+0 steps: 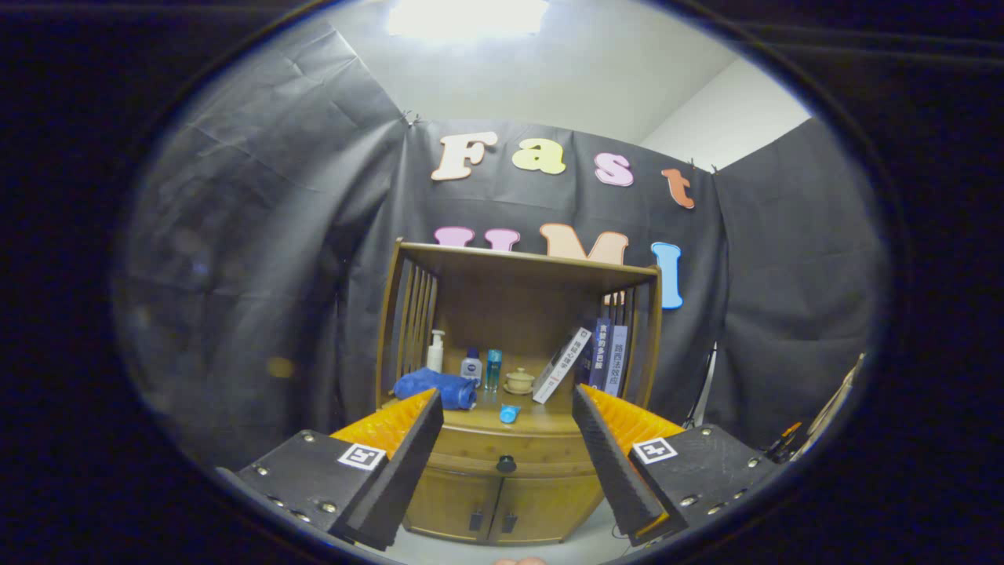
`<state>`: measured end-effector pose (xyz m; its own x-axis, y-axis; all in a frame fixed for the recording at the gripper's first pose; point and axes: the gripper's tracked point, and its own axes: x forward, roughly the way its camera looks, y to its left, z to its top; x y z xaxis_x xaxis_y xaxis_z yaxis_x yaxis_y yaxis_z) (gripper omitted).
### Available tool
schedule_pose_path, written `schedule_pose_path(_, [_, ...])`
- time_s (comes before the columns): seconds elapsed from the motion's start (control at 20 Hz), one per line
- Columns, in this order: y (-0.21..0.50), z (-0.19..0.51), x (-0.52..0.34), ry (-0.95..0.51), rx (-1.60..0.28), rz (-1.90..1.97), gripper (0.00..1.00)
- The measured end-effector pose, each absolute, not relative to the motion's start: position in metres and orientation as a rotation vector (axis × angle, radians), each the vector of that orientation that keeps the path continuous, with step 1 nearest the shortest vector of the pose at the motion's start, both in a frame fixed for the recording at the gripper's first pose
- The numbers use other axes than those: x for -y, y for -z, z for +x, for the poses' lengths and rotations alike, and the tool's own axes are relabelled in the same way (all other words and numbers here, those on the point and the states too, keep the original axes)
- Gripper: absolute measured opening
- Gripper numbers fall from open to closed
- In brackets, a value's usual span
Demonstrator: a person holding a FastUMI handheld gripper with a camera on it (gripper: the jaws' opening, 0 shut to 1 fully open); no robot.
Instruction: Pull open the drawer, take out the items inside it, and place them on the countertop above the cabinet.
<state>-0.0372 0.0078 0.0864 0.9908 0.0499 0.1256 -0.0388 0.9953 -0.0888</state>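
Jaws stand wide apart and grasp nothing; the gripper point(502, 439) is well back from the cabinet point(502, 502). Between them the drawer point(510, 455) is closed, its dark knob point(507, 464) facing forward. Above it, the desk point(541, 422) carries a blue towel point(436, 389), bottles point(471, 367), a small cup point(518, 381) and books point(600, 355).

The drawer point(502, 455) under the countertop point(533, 422) is shut, so its contents are hidden; only its front and dark knob point(507, 464) show. The gripper point(503, 412), fingers spread wide, covers both front corners of the cabinet point(502, 502): the left finger hides the near end of the blue towel point(436, 388). The books point(596, 357) leaning at the countertop's right edge carry lettering too small to tell. The small bottles point(471, 366) toward the back are too small to identify.
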Motion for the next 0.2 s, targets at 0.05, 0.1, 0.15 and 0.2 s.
schedule_pose_path(0.05, [-0.077, -0.041, -0.009, -0.053, 0.109, -0.074, 0.99])
schedule_pose_path(0.1, [-0.068, -0.043, -0.01, -0.064, 0.093, -0.063, 0.99])
schedule_pose_path(0.15, [-0.063, -0.045, -0.01, -0.068, 0.082, -0.057, 0.99])
schedule_pose_path(0.2, [-0.058, -0.048, -0.01, -0.071, 0.072, -0.058, 0.99])
